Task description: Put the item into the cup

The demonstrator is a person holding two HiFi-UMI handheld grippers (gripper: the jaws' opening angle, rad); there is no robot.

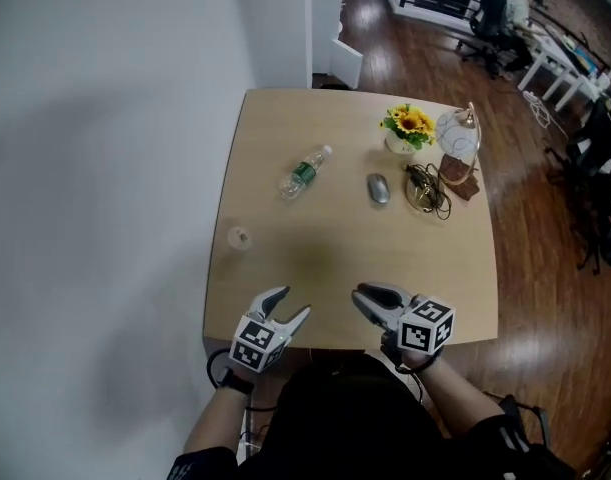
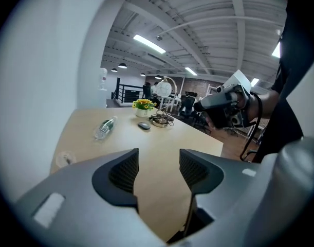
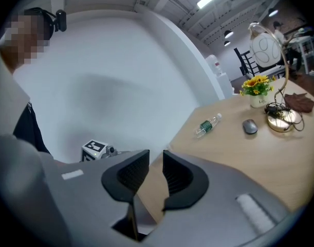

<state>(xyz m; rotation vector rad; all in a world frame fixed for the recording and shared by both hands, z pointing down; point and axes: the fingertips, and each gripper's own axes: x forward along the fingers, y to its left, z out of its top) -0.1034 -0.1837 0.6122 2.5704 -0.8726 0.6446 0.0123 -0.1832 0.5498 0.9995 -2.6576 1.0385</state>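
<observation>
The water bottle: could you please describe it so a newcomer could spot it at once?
On the light wooden table, look at the far half, left of the grey mouse. The water bottle lies on its side, alone, clear with a green label.

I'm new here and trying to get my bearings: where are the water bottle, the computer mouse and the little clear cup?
water bottle [image 1: 304, 173], head view, on its green label.
mouse [image 1: 378, 188], head view, middle of its grey back.
cup [image 1: 240, 237], head view, on its clear wall.
</observation>
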